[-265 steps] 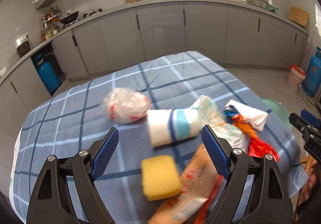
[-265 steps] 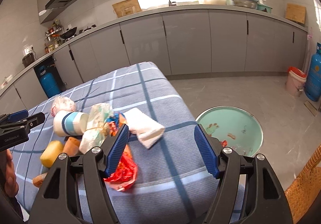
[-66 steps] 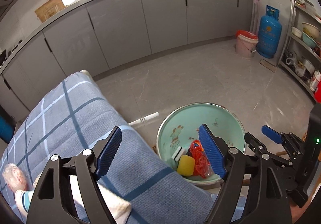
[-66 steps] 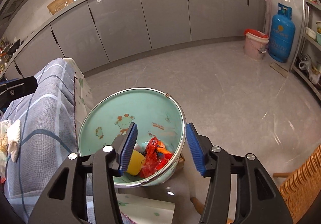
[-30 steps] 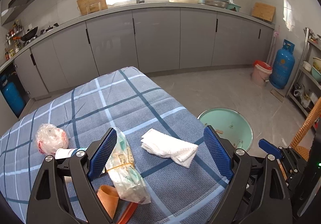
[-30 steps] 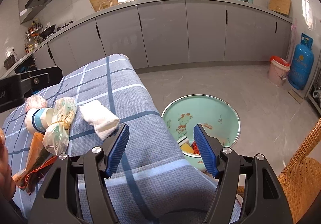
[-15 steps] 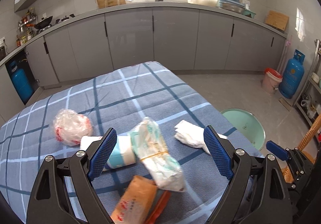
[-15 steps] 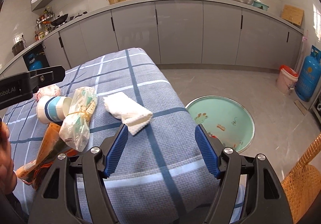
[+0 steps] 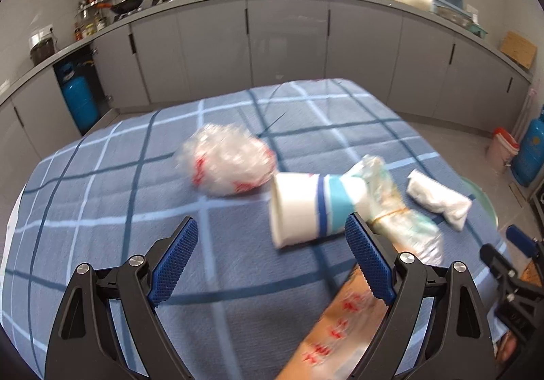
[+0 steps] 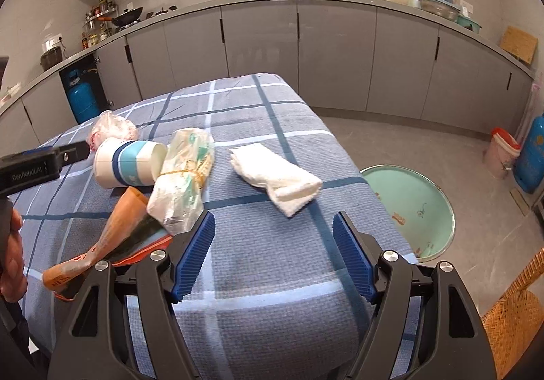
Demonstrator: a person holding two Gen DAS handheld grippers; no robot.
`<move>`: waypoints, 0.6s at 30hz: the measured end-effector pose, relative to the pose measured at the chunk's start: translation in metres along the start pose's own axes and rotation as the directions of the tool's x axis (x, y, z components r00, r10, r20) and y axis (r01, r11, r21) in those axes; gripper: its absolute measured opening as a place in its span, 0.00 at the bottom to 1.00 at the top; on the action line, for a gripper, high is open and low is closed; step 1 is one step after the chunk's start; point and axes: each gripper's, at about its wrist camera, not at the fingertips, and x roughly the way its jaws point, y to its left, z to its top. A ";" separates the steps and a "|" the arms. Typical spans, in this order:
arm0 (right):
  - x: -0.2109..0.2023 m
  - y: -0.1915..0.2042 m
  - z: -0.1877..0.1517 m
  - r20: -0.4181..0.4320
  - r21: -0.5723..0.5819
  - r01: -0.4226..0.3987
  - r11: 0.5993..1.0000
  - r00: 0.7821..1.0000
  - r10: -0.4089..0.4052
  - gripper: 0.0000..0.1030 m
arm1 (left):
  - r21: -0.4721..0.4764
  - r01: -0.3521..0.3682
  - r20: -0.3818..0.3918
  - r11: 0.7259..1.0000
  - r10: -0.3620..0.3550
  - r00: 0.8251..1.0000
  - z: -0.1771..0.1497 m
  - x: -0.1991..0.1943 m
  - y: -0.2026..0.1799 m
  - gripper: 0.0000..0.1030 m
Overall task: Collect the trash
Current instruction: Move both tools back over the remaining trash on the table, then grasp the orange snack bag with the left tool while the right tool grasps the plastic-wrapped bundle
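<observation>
Table point(image 10: 272, 278) carries paper cup point(image 9: 306, 206), crumpled bag point(image 9: 227, 164), white cloth point(image 10: 275, 177); green basin point(image 10: 418, 206) on floor. Left tongs point(image 9: 268, 259) released; right tongs point(image 10: 273, 255) opening, empty.

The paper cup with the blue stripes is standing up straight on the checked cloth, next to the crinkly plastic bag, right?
Not quite. The paper cup is lying on its side on the checked cloth, not standing up. The right wrist view shows it. It is indeed next to the crinkly plastic bag.
</observation>
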 end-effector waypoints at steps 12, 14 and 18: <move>-0.014 0.019 -0.024 -0.004 -0.056 0.045 0.997 0.999 -0.045 0.72 | 0.091 0.097 -0.048 0.991 -0.093 0.995 -0.043 -0.023 -0.036 0.85; -0.017 0.016 -0.027 0.005 -0.050 0.051 0.997 0.999 -0.051 0.75 | 0.114 0.110 -0.048 0.987 -0.105 0.993 -0.046 -0.025 -0.046 0.85; -0.019 0.008 -0.030 0.010 -0.023 0.056 0.998 0.998 -0.056 0.77 | 0.149 0.114 -0.055 0.982 -0.107 0.993 -0.052 -0.024 -0.058 0.85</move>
